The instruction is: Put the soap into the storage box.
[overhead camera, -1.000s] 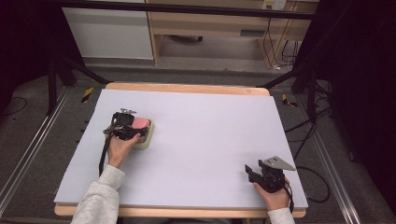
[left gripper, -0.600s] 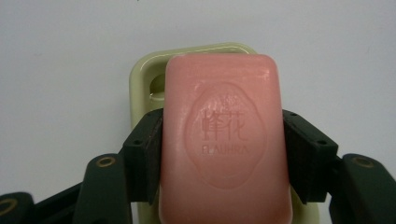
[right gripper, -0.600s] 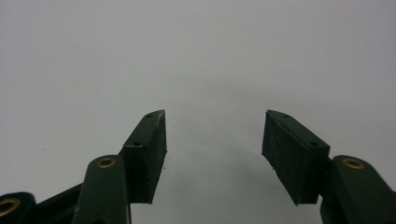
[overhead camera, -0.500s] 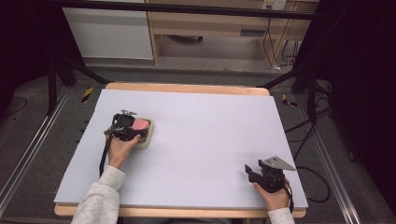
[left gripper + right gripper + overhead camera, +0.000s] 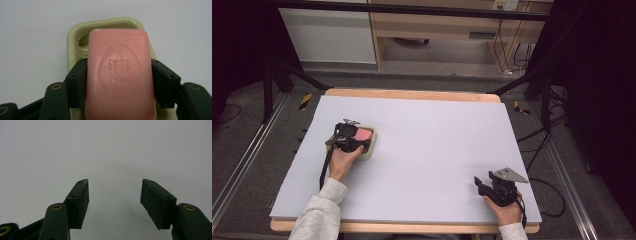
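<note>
Directly over the soap dish [image 5: 75, 32], the left gripper [image 5: 118, 76] is clamped on the pink soap bar [image 5: 120, 75], one black jaw pressed flat against each long side of the bar. The embossed face of the bar points up at the camera, and the pale green rim of the soap dish shows beyond and beside the far end of the bar. Whether the bar rests in the dish or is held just above it cannot be told from these views. In the high view the left gripper [image 5: 348, 138] and the soap bar [image 5: 363, 135] sit together at the soap dish [image 5: 368, 152], which stands on the grey table sheet [image 5: 427, 150].

Well apart from the soap dish, toward the person's near right corner of the sheet, the right gripper [image 5: 484, 182] rests in the hand with its jaws spread apart, nothing between them; its own view [image 5: 113, 195] shows bare sheet.

Step in hand, by judgement: grasp established on the bar at the dish. The next move calls for a straight vertical travel, keeping the bar level and the clamp pressure constant, since smooth soap can slip between flat pads.
</note>
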The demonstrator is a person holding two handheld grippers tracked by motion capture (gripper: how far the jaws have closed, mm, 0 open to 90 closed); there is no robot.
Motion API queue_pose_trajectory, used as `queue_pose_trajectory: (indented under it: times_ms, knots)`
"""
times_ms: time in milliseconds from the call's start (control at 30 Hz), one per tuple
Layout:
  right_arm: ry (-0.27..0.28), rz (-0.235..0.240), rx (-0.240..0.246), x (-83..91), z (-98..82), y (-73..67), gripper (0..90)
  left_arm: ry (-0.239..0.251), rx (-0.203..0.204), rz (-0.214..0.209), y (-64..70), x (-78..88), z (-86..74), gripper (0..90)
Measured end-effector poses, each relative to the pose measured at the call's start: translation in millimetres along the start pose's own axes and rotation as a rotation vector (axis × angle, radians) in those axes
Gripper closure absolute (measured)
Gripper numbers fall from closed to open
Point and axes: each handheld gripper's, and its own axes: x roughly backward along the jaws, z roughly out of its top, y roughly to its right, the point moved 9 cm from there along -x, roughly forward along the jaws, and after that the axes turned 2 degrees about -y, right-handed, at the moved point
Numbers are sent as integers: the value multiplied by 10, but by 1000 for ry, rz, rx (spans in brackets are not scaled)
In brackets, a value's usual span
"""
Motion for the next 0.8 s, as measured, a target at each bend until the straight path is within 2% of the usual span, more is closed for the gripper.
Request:
queue_pose_trajectory:
  times_ms: [333,400,433,633,800]
  knots:
    - [1,1,-1,2,0,-1,395,-7,-6,0,4,12,-8,367]
    - [2,1,-1,3,1,-1,395,7,-5,-1,3,30,7,320]
    - [2,1,-1,3,1,0,395,29,-1,0,-6,95,46,298]
    - [1,-1,-1,1,0,3,393,75,2,-11,-45,282,80,284]
    - [-2,-1,-7,-2,-3,11,373,109,3,-51,-36,400,53,274]
